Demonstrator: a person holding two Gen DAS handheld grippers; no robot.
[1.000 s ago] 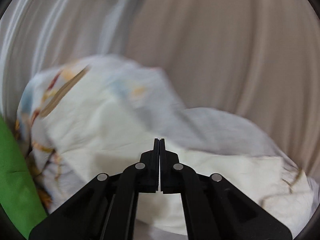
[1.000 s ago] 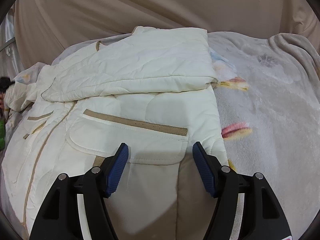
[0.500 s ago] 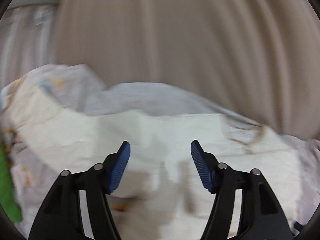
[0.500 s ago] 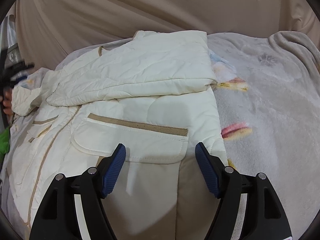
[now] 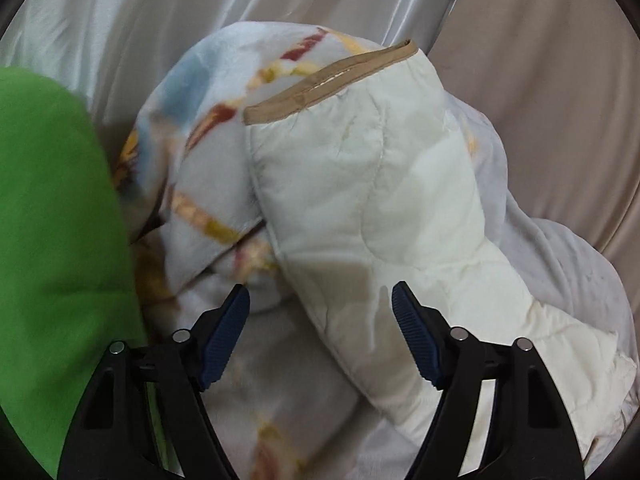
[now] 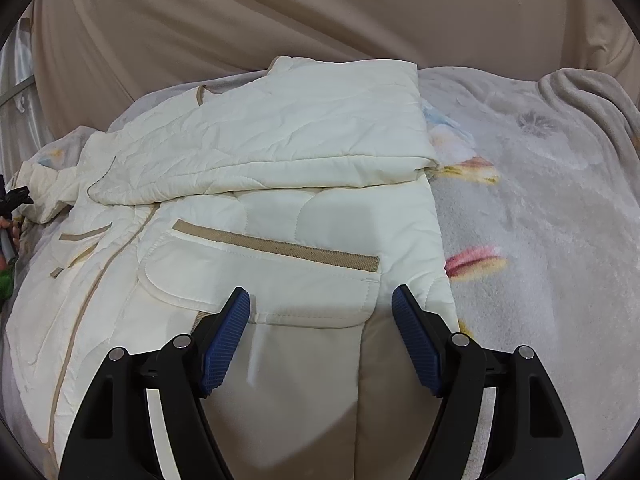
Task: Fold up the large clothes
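Observation:
A cream quilted jacket (image 6: 280, 216) with tan trim lies spread on a pale floral blanket (image 6: 540, 220); one sleeve is folded across its chest. My right gripper (image 6: 320, 316) is open and empty, hovering over the jacket's lower part by a tan-edged pocket (image 6: 276, 248). In the left wrist view the jacket's other sleeve (image 5: 380, 208) with a tan cuff (image 5: 332, 80) lies stretched out on the blanket (image 5: 208, 168). My left gripper (image 5: 320, 316) is open and empty just above this sleeve.
A bright green cushion (image 5: 56, 248) fills the left of the left wrist view. Beige drapes (image 6: 280, 12) hang behind the bed; shiny silver curtain (image 5: 120, 20) hangs at the left. The left gripper shows small at the left edge of the right wrist view (image 6: 16, 196).
My left gripper was shut a second ago and has opened. It swung across the jacket and now points at the outstretched sleeve. The right gripper barely moved.

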